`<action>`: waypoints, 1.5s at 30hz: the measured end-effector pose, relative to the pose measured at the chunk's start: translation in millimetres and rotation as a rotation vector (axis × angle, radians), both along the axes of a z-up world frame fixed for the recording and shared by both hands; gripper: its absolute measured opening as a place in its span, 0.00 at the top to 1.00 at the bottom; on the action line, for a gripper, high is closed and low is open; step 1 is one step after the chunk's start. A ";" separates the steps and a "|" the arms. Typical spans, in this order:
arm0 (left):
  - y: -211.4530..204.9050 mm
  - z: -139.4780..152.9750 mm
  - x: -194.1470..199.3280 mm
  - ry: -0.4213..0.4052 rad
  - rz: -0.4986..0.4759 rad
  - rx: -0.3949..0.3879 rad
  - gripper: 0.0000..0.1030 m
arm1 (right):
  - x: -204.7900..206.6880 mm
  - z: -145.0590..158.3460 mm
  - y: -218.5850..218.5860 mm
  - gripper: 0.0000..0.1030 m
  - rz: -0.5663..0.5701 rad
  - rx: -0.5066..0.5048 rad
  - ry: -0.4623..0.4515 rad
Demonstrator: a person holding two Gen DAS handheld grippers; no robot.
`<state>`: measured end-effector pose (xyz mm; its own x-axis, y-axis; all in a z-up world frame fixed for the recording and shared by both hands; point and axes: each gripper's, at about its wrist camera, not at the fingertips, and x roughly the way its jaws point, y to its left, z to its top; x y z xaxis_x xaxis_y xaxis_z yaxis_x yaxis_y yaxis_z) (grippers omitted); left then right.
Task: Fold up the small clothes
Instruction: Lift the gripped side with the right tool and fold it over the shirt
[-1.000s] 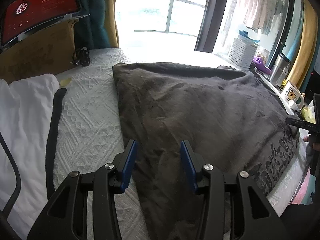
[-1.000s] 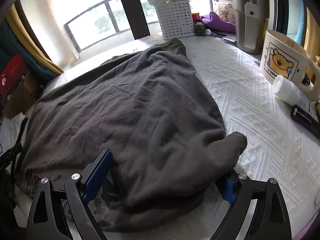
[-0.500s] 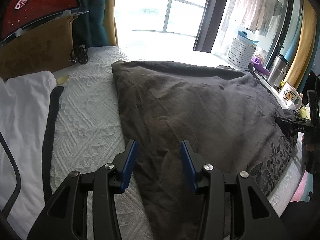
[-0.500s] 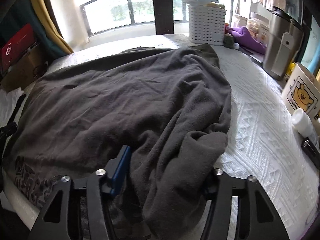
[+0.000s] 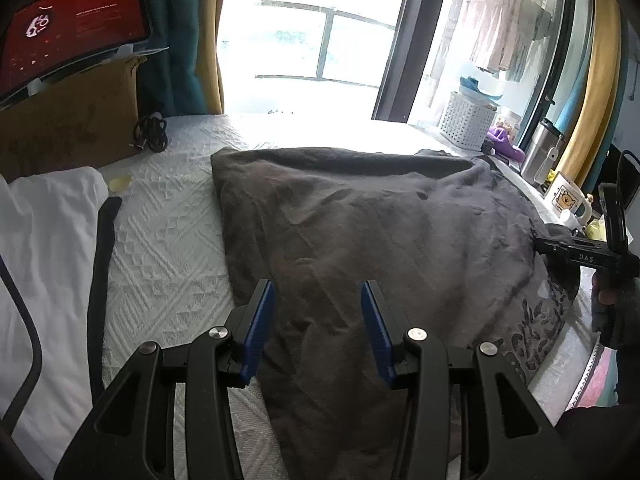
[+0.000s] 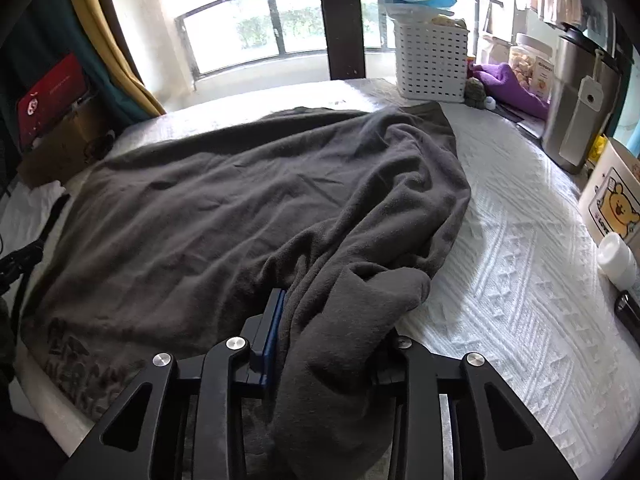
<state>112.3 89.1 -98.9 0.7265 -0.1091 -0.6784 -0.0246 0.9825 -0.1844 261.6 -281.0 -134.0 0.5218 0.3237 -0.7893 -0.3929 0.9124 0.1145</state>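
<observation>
1. On the bed (image 6: 520, 272), a dark grey shirt (image 6: 224, 208) lies spread flat across the white textured cover, printed part at the near edge, likely laid out so a side can be folded in.
2. Right claw (image 6: 328, 332): pressed together on a bunched sleeve (image 6: 360, 300) at the shirt's right side; cloth fills the gap and drapes over the far pad. My read: grip taken to carry this side across.
3. Left claw (image 5: 316, 336): spread wide, holding nothing, above the shirt's left edge near the near bed edge. Contact with the cloth: can't tell.
4. Mug (image 6: 612, 204) and bottle (image 6: 618, 258) sit along the right bed edge, apart from the shirt.
</observation>
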 end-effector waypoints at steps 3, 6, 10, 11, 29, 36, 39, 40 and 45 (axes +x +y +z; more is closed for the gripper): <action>0.5 2.7 -1.3 -0.010 0.002 -0.002 0.57 | 1.4 12.1 4.7 0.68 0.020 0.017 -0.018; 4.0 5.1 -4.1 -0.022 0.004 -0.006 0.57 | 2.7 27.1 11.6 0.68 0.037 0.046 -0.042; 12.8 8.2 -8.8 -0.042 0.021 -0.019 0.57 | 2.7 43.1 30.8 0.68 0.074 0.062 -0.069; 14.9 9.2 -10.2 -0.049 0.025 -0.023 0.57 | 2.3 46.1 37.6 0.68 0.088 0.060 -0.075; 55.4 16.5 -42.1 -0.128 0.063 -0.065 0.57 | -26.7 63.9 174.9 0.75 0.354 0.018 -0.085; 61.5 14.0 -49.7 -0.132 0.063 -0.069 0.56 | -45.5 49.5 220.2 0.84 0.461 -0.012 -0.046; 64.2 13.9 -53.4 -0.133 0.069 -0.070 0.56 | -57.7 47.4 237.0 0.84 0.507 -0.005 -0.036; 65.6 13.9 -55.4 -0.135 0.072 -0.071 0.57 | -61.9 46.1 241.9 0.84 0.523 -0.002 -0.032; 68.6 15.3 -58.8 -0.138 0.083 -0.071 0.56 | -84.3 36.7 267.4 0.84 0.601 0.002 -0.012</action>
<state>53.5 157.6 -83.6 0.8205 -0.0889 -0.5646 -0.0752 0.9624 -0.2609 177.3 -13.6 -97.3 0.2557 0.5662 -0.7836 -0.8413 0.5296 0.1081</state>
